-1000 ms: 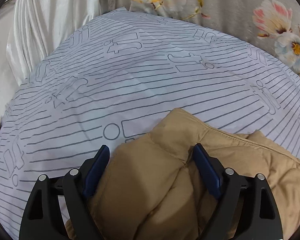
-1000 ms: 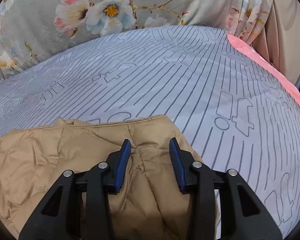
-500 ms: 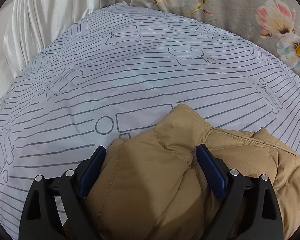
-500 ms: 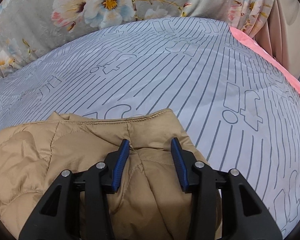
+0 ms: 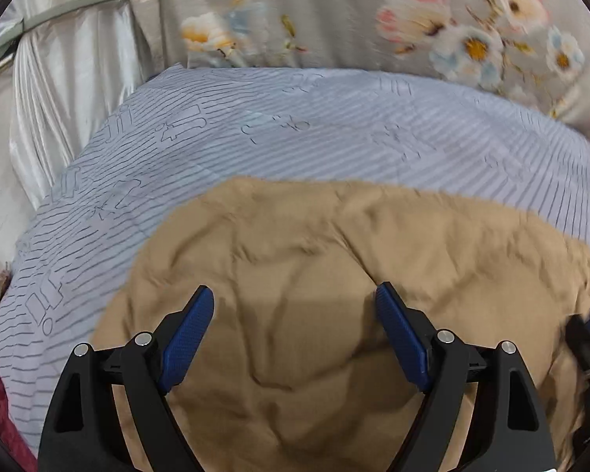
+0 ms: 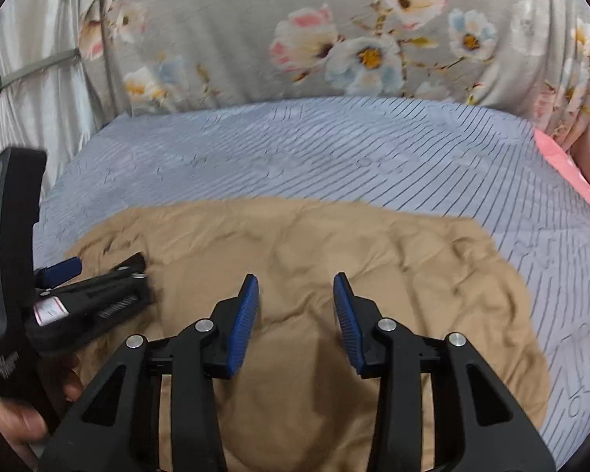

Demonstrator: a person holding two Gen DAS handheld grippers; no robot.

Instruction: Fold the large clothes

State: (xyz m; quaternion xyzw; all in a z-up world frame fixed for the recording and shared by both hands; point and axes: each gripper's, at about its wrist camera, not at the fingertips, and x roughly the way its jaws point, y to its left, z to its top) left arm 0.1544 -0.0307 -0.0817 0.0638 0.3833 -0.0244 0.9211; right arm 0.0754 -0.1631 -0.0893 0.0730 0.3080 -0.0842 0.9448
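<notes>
A tan padded jacket (image 6: 314, 275) is lying rumpled on a bed (image 6: 373, 149) dressed in a grey striped sheet, a floral curtain (image 6: 334, 39) hanging behind. The left gripper (image 5: 295, 310) is hovering above the jacket, its jaws spread wide and closing, nothing pinched between them. The right gripper (image 6: 295, 306) is hanging over the jacket's middle, jaws closing with a gap between them, gripping no fabric. A hand (image 6: 23, 417) is holding the left tool.
</notes>
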